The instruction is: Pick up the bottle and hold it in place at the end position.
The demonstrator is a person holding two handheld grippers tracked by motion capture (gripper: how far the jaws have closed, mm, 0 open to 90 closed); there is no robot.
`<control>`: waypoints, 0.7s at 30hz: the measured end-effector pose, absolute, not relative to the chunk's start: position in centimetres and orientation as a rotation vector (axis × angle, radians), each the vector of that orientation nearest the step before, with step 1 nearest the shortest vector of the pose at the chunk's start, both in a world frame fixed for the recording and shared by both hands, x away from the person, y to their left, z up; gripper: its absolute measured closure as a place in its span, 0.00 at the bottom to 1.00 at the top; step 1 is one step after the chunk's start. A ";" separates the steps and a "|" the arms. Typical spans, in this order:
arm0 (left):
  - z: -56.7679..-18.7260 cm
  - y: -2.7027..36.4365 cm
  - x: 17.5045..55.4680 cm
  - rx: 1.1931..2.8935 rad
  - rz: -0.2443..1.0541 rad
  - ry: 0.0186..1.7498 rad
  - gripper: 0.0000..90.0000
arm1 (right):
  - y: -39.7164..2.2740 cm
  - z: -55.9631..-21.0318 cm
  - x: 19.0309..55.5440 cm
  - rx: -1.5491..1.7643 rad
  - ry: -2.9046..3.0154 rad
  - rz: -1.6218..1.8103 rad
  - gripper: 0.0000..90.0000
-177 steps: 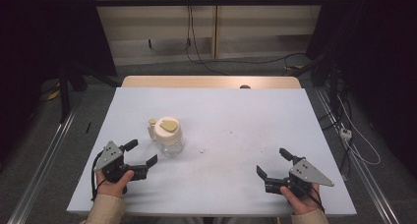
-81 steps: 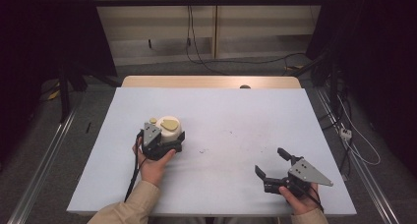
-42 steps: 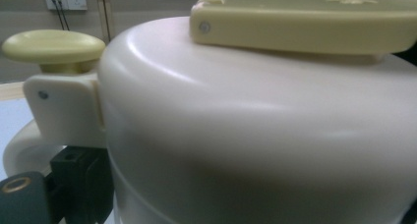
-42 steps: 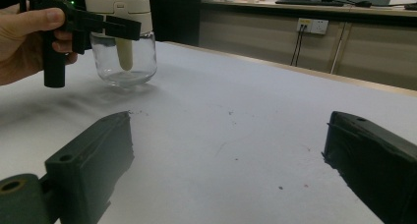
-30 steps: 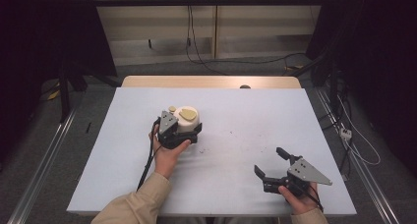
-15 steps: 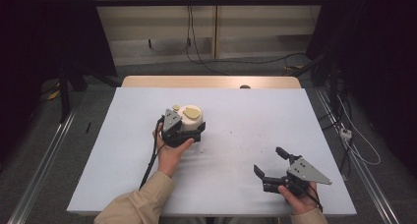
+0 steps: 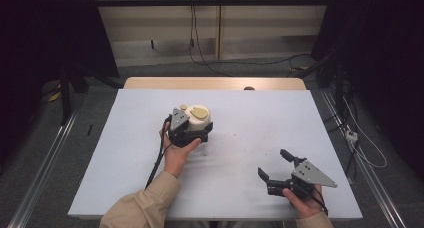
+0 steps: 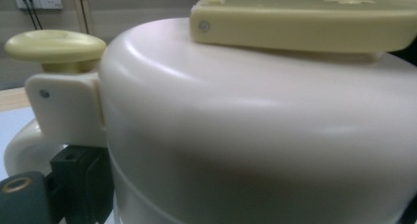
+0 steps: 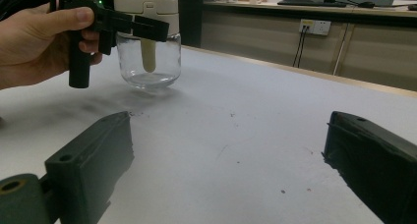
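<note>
Left gripper [image 7: 192, 133] sits approx. mid-table on the white table [image 7: 250, 113], left of centre, jaws pinched on the jar [image 7: 200, 123]. It's a clear glass jar w/ a cream plastic lid. In the right gripper view the jar [image 9: 147, 52] looks lifted just off the surface, a faint shadow under it, and a cream tube hangs inside from the lid. The left gripper [image 9: 118, 25] grips at lid level, held by the left hand [image 9: 34, 37].

Left gripper view: the cream lid [image 8: 255, 126] is very close to the lens, w/ a yellowish flat lever [image 8: 305, 22] on top and a yellowish round button [image 8: 54, 44] at the side. No brand, label or readable text on lid or glass.

Right gripper [image 7: 277, 170] rests near the table's front right edge in the right hand [image 7: 302, 200], jaws spread wide, nothing between them but bare tabletop; well apart from the jar.

Wall sockets show at the back in the high view, too small to read.
</note>
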State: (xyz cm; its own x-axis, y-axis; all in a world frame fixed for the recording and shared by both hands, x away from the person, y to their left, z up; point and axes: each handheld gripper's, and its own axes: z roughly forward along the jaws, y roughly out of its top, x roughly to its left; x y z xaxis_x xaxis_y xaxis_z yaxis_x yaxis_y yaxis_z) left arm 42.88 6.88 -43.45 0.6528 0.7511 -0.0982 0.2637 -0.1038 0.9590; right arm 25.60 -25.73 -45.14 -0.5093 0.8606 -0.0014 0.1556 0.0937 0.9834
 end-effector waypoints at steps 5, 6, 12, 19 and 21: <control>-43.6 6.7 43.2 1.676 0.500 0.838 0.07 | -25.7 -45.2 25.7 1.002 1.762 1.463 0.05; -43.6 6.7 43.2 1.677 0.497 0.839 0.07 | -25.8 -45.2 25.7 1.002 1.761 1.464 0.05; -43.8 6.5 43.4 1.677 0.495 0.845 0.07 | -25.7 -45.2 25.7 1.000 1.764 1.463 0.05; -43.9 6.2 43.7 1.693 0.494 0.852 0.07 | -25.7 -45.2 25.8 1.002 1.759 1.462 0.05; -43.7 6.0 43.7 1.687 0.492 0.844 0.07 | -25.8 -45.2 25.8 1.003 1.759 1.461 0.05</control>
